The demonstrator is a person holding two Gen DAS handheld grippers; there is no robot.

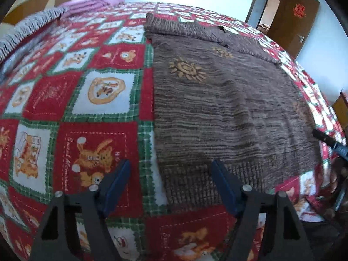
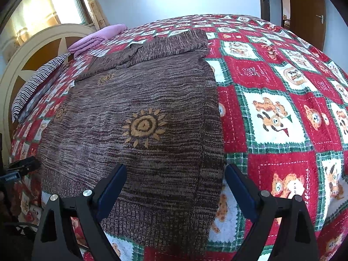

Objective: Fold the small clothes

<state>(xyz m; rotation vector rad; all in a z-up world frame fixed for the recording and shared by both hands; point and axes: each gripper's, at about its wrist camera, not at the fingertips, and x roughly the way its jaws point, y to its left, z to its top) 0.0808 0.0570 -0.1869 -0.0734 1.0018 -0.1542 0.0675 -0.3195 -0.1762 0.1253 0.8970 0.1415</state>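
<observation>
A brown knitted sweater (image 1: 228,100) with orange sun motifs lies flat on a red, white and green patterned bedspread (image 1: 76,113); its sleeves are folded across the far end. My left gripper (image 1: 171,174) is open and empty, hovering over the sweater's near left hem corner. In the right wrist view the same sweater (image 2: 141,119) fills the middle, and my right gripper (image 2: 176,178) is open and empty over its near right hem corner. The right gripper's tip shows at the right edge of the left wrist view (image 1: 328,141); the left gripper shows at the left edge of the right wrist view (image 2: 21,167).
A folded pink blanket (image 2: 97,37) and a striped grey cloth (image 2: 37,80) lie at the bed's head by a cream headboard (image 2: 32,50). A brown door (image 1: 291,21) stands open beyond the far side. The bed's near edge drops off just below the grippers.
</observation>
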